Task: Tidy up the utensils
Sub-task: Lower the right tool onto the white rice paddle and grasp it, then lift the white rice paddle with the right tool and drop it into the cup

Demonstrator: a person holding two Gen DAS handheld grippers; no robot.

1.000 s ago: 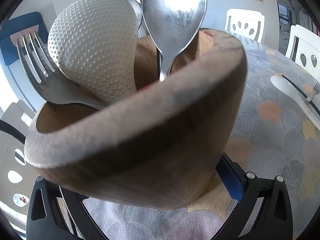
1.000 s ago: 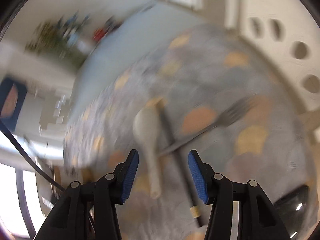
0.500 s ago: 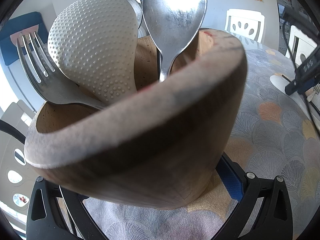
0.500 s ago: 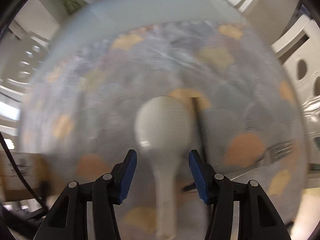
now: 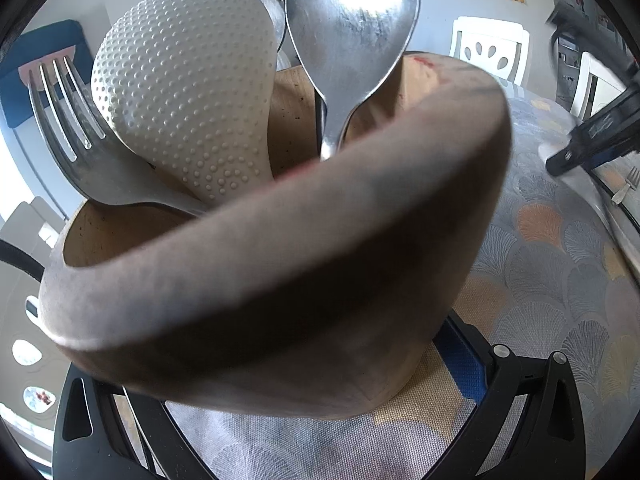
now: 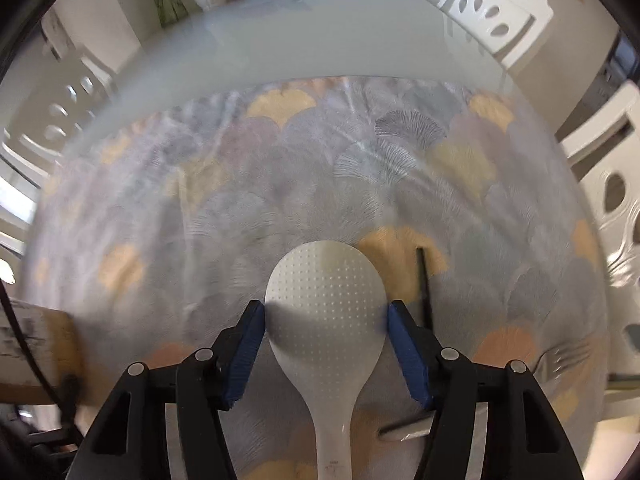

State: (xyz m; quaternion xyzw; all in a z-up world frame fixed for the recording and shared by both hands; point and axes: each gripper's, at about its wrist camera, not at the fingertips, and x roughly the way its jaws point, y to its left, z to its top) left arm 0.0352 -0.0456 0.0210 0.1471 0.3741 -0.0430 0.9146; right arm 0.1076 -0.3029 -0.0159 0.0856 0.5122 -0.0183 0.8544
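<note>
Here the right gripper (image 6: 326,354) has just been widening, jaws spread either side of the white rice paddle (image 6: 326,312) lying flat mid-table (image 6: 160,216). It looks light, stiff, slick; its narrow neck suits pinching. Beyond, the left gripper (image 5: 280,408) clamps the wooden holder (image 5: 280,280).

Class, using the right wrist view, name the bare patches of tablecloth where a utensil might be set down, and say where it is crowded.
Bare cloth lies beyond the white rice paddle, up to the tablecloth edge, and to the paddle's left as far as the wooden holder. It is crowded to the right, where the black chopstick and fork lie close together.
</note>
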